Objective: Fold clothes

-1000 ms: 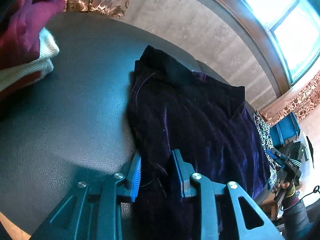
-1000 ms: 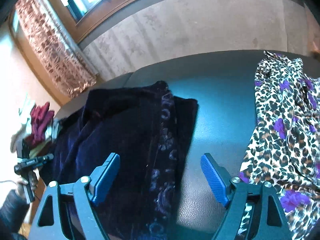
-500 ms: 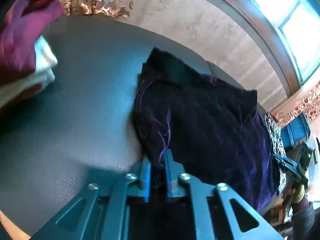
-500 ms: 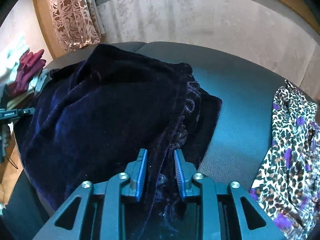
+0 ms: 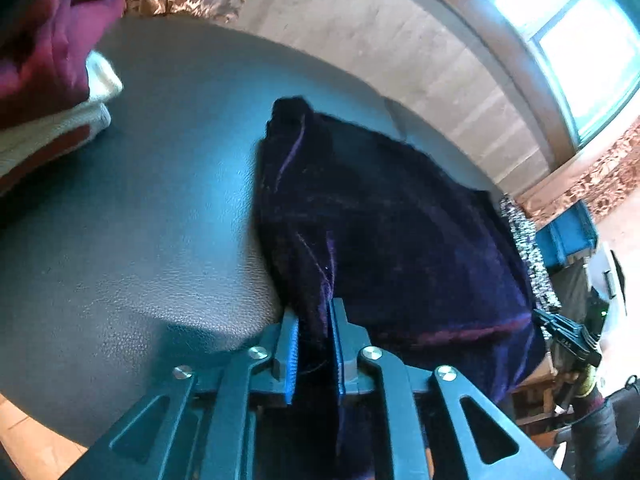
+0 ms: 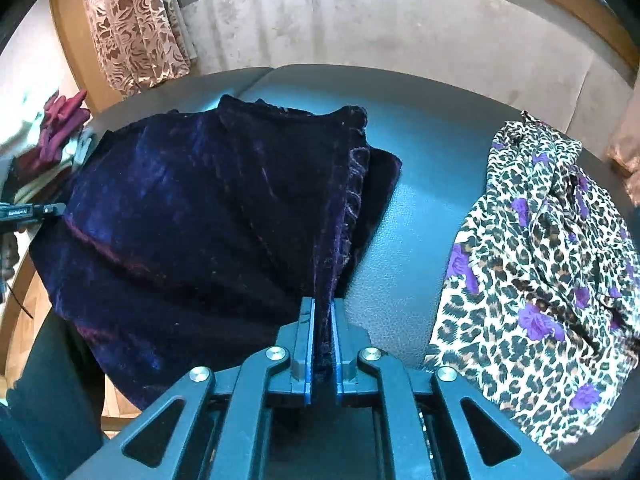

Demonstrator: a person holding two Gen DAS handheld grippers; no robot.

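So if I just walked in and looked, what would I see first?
First, the big dark purple velvet garment heaped in the middle of the dark round table, with the left gripper and the right gripper each pinching its near edge. Next, the leopard-print cloth with purple flowers on the table's right side. A red and cream pile of clothes sits on the far left.

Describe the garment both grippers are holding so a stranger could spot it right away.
On the dark round table, look left of the leopard-print garment. The dark purple velvet garment lies there partly folded, pinched by the right gripper and the left gripper. Its plain, deep shiny purple sets it apart from the spotted one.
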